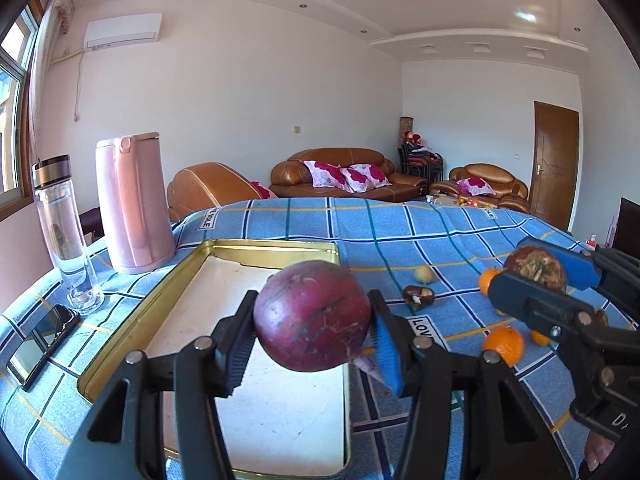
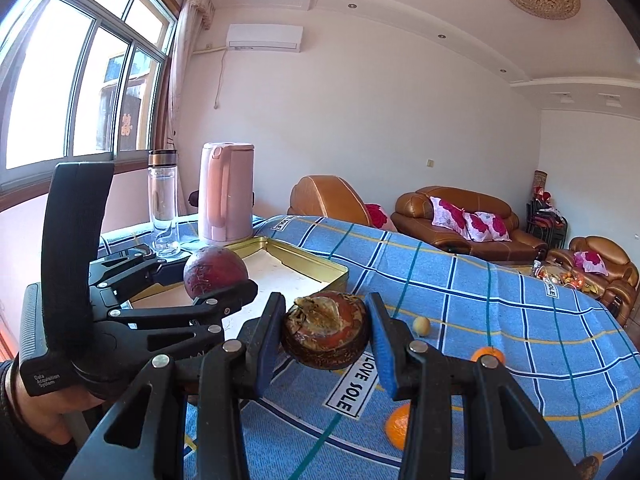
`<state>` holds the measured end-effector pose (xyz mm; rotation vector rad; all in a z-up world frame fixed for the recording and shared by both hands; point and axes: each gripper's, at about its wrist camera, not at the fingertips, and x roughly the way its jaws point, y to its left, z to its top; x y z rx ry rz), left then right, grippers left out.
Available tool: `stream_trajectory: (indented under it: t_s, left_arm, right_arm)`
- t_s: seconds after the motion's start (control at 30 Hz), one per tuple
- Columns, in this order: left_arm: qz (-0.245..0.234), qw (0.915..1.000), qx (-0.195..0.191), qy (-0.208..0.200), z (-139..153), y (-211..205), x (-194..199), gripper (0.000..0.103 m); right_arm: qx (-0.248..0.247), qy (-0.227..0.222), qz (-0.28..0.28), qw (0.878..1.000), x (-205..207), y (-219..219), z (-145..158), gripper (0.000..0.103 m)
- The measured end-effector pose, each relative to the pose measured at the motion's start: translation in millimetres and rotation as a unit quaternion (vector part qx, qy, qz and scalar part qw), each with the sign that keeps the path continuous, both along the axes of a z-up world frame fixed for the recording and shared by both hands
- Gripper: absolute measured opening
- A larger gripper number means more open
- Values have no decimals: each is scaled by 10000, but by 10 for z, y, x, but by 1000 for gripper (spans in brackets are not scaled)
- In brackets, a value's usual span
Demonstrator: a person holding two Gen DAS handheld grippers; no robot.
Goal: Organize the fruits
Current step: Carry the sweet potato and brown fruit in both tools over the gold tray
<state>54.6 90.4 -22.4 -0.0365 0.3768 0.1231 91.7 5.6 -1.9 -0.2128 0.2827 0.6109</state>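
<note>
Blue checked cloth (image 1: 400, 232) carries tray (image 1: 132, 320); left gripper (image 1: 312, 320) pinches firm round fruit (image 1: 312, 316) at its equator, right gripper (image 2: 324, 328) clamps brittle husked fruit (image 2: 324, 332) at three o'clock.

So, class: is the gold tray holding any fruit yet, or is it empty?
Empty: the gold tray shows only its bare pale floor. The purple fruit hangs above it, clamped in the left gripper.

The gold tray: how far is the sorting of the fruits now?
Done: nothing lies in the gold tray yet. In hand: the left gripper holds a purple fruit above it; the right gripper holds a brown withered fruit. Left: oranges, a dark fruit and a small yellow fruit on the cloth.
</note>
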Motion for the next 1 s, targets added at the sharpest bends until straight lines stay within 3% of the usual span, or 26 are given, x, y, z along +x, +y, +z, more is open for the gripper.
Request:
stream_trajectory:
  t_s: [1.0]
  left_arm:
    - [642, 9964, -128, 535, -146, 766, 112, 55]
  right_arm:
    - [-233, 545, 644, 9962, 439, 954, -215, 43]
